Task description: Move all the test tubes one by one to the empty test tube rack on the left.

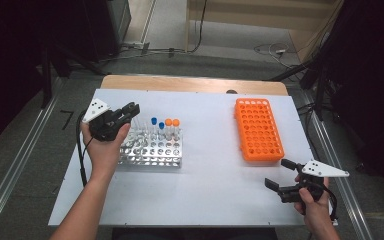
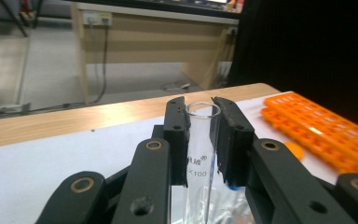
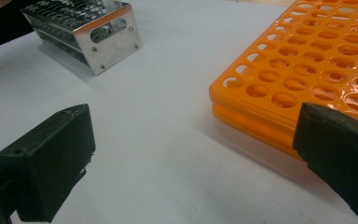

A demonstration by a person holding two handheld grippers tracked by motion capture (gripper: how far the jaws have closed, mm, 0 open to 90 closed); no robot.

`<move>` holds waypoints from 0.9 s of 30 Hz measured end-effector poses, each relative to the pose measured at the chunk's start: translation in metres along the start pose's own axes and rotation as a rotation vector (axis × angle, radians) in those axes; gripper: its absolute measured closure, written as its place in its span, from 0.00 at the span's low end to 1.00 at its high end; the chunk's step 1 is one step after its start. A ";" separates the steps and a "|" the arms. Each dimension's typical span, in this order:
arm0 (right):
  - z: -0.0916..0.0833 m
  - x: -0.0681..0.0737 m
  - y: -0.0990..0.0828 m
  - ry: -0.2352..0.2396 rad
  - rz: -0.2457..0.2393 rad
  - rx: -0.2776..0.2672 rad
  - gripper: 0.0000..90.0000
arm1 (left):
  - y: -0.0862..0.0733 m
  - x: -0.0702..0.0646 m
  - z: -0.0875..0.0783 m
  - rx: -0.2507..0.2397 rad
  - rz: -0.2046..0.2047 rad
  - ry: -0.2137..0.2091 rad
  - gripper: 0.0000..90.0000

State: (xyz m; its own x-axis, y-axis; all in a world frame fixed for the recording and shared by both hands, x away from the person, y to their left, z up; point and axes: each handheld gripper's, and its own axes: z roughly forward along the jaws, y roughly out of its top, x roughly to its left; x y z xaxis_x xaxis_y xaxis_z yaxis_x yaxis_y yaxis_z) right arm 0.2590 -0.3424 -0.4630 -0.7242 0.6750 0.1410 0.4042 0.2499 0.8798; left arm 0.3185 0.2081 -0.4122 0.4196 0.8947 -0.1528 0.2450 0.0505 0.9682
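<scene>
The left gripper hovers over the metal tube rack's back-left corner; the right gripper, jaws apart, sits near the orange rack.

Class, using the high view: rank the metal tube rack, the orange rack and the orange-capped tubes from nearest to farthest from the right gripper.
1. Orange rack: just up and left of the right gripper.
2. Orange-capped tubes: mid-table, standing at the metal rack's far right end.
3. Metal tube rack: on the left side, beside the left hand.
</scene>
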 end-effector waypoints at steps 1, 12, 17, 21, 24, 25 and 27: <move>0.000 0.000 0.000 0.000 -0.002 -0.001 0.00 | -0.001 0.001 0.002 0.002 -0.004 0.004 0.85; 0.001 -0.001 -0.001 -0.004 0.000 0.004 0.00 | -0.018 0.003 0.016 0.069 -0.011 0.060 0.85; 0.002 0.000 -0.001 -0.003 -0.003 0.006 0.00 | -0.022 0.001 0.017 0.085 -0.008 0.081 0.84; 0.003 0.000 -0.002 -0.006 -0.005 0.009 0.00 | -0.023 0.001 0.017 0.112 -0.003 0.087 0.83; 0.003 0.000 -0.002 -0.007 -0.004 0.010 0.00 | -0.025 0.001 0.017 0.134 -0.007 0.085 0.80; 0.003 0.000 -0.002 -0.007 -0.004 0.009 0.00 | -0.026 0.001 0.017 0.137 -0.002 0.086 0.79; 0.003 0.000 -0.002 -0.006 -0.005 0.009 0.00 | -0.025 0.000 0.016 0.138 -0.001 0.087 0.77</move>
State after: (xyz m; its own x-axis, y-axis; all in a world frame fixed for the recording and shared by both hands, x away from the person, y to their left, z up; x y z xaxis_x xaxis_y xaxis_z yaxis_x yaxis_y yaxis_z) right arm 0.2600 -0.3407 -0.4658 -0.7225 0.6783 0.1341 0.4061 0.2593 0.8763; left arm 0.3265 0.1995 -0.4399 0.3436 0.9300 -0.1305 0.3660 -0.0046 0.9306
